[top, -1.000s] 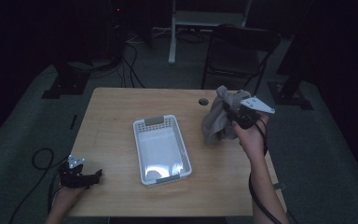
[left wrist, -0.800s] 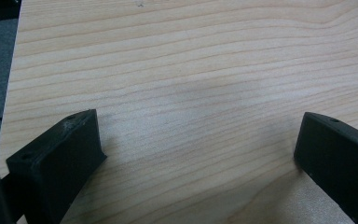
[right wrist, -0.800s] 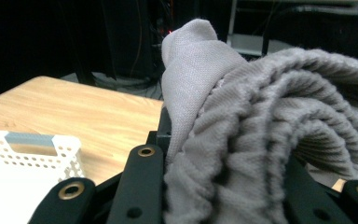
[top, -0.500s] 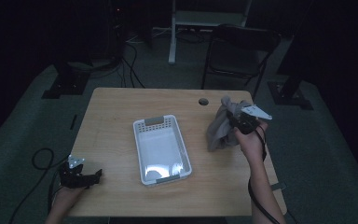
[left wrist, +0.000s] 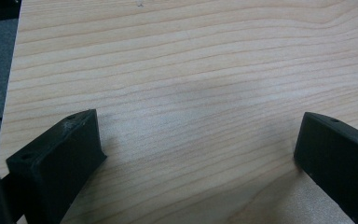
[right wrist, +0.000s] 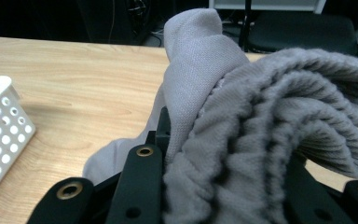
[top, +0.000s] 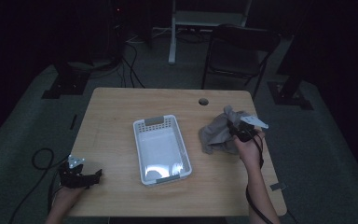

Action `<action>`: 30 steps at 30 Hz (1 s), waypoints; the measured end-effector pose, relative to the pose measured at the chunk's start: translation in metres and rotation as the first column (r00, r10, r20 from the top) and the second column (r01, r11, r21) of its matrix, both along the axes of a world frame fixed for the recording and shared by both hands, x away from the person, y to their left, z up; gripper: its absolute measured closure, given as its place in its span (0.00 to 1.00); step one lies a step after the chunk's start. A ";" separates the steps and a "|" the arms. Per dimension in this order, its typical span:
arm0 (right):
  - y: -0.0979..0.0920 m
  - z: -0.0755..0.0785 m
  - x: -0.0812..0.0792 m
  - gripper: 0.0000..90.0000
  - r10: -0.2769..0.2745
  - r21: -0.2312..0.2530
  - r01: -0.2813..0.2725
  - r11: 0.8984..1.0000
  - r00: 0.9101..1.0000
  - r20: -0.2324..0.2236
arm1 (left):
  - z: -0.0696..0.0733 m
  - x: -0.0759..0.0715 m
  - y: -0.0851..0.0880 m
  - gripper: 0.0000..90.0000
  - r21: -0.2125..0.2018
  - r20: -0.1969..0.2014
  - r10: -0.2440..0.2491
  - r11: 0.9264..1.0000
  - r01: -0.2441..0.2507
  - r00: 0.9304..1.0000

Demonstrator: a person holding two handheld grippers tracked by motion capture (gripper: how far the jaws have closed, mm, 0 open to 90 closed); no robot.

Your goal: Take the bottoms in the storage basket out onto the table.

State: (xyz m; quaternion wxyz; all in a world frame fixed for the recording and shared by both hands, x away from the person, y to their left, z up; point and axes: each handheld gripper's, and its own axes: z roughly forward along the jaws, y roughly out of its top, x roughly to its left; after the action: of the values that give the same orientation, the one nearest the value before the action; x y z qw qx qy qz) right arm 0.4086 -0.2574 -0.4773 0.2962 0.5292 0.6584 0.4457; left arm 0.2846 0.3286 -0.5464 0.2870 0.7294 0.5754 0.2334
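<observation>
Right gripper (top: 240, 132) jaws clamped on crumpled grey knit cloth (top: 218, 132) right of empty white perforated plastic basket (top: 161, 142) on wooden surface (top: 121, 116); left gripper (top: 81, 173) jaws apart, idle; likely next: carry cloth into basket.

The high view is dim and grainy, its surroundings nearly black; only the counter (top: 121, 116) catches soft overhead light, with a pale glare patch inside the white basket (top: 161, 165). Both gripper views are brighter, and the near grey cloth (right wrist: 261, 140) is slightly soft.
</observation>
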 end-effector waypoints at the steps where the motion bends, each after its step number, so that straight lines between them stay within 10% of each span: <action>1: -0.001 -0.003 0.000 0.79 -0.005 0.003 0.005 1.000 1.000 -0.002 | 0.000 0.000 0.000 0.01 0.000 0.001 0.000 1.000 0.000 1.000; 16: -0.018 -0.044 -0.002 0.74 -0.050 0.002 0.051 0.999 0.994 -0.092 | 0.000 0.000 0.000 0.02 0.000 0.000 0.000 1.000 0.000 1.000; 30: -0.021 -0.045 -0.004 0.49 -0.009 0.057 0.016 0.998 0.993 -0.114 | 0.000 0.000 0.000 0.01 0.000 0.000 0.000 1.000 0.000 1.000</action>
State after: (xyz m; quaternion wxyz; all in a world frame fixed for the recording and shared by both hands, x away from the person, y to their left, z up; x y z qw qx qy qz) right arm 0.4046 -0.2786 -0.5228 0.2454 0.5662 0.6579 0.4318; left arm 0.2847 0.3286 -0.5465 0.2873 0.7293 0.5754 0.2334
